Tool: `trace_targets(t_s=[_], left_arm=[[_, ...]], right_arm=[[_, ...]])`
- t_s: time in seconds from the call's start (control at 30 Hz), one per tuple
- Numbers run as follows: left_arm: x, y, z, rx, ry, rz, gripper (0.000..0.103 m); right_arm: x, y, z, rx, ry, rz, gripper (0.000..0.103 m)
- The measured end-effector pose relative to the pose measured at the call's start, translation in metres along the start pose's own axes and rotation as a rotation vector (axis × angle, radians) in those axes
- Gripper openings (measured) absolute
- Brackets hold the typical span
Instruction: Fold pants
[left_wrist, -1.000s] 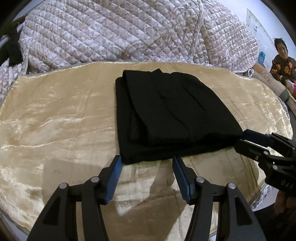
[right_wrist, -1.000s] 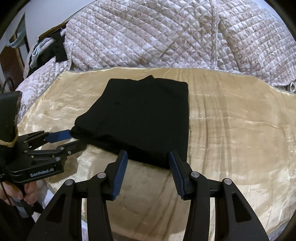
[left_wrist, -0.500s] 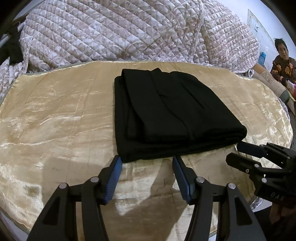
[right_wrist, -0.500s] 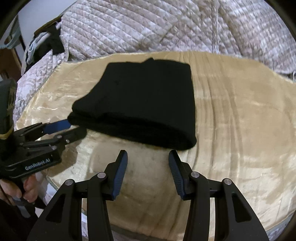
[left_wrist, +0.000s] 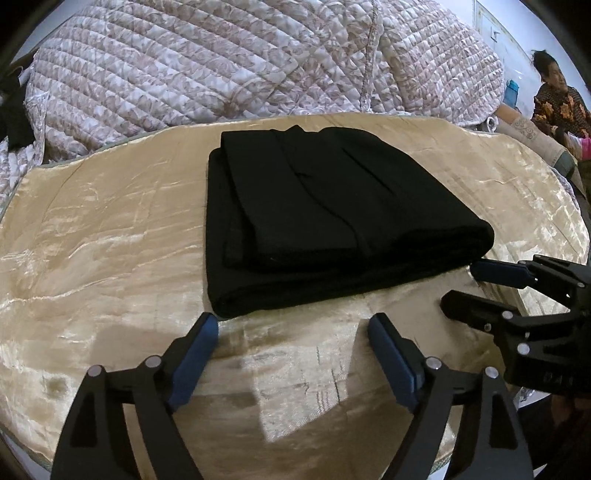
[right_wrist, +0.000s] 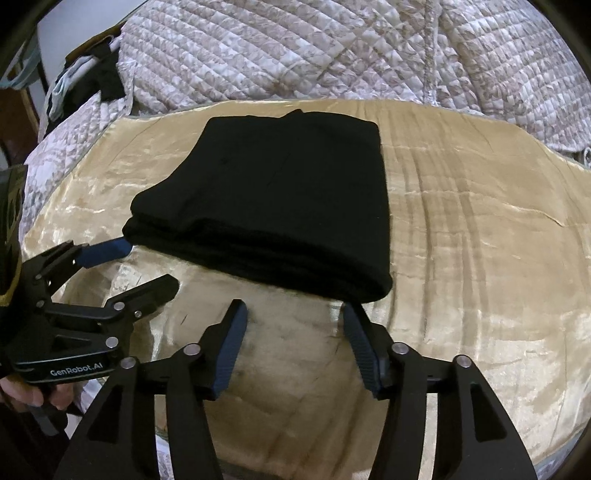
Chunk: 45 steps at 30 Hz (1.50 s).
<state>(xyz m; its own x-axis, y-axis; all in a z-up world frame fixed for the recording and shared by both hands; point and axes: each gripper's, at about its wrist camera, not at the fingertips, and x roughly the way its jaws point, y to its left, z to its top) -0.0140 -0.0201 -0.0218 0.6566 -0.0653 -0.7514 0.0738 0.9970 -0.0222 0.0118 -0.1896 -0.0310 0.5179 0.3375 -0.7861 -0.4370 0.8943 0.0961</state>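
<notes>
Black pants (left_wrist: 332, 221) lie folded into a thick rectangle on a golden satin cover (left_wrist: 110, 258). My left gripper (left_wrist: 291, 328) hovers just short of the stack's near edge, jaws opening, nothing between them. To its right, my right gripper (left_wrist: 467, 286) sits by the stack's near right corner. In the right wrist view the pants (right_wrist: 277, 192) fill the middle. My right gripper (right_wrist: 293, 314) stands in front of their near right corner, jaws opening and empty. My left gripper (right_wrist: 147, 266) is at the left, one blue pad close to the stack's near left corner.
A quilted floral bedspread (left_wrist: 221, 66) is heaped behind the cover. A person (left_wrist: 557, 107) sits at the far right. Clothes (right_wrist: 85, 81) hang at the far left. A hand (right_wrist: 22, 391) holds the left gripper. The cover's edge (left_wrist: 576, 236) curves off at right.
Both grippers' jaws have spread wider, the left most. Both have drawn back a little from the pants' near edge. The folded pants have stayed put.
</notes>
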Motion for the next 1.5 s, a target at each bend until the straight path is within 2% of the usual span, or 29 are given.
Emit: trace_targets(t_s=[0.5,1.5], left_arm=[[0.0007,0.0008,0.0010,-0.010,0.016,0.010,0.092],[0.0050,0.0034,-0.0003,-0.028,0.028,0.018,0.097]], right_arm=[[0.0013,0.0014,0.0001,-0.013,0.000,0.001,0.063],[0.0013,0.0024,0.0006,-0.014,0.000,0.003,0.063]])
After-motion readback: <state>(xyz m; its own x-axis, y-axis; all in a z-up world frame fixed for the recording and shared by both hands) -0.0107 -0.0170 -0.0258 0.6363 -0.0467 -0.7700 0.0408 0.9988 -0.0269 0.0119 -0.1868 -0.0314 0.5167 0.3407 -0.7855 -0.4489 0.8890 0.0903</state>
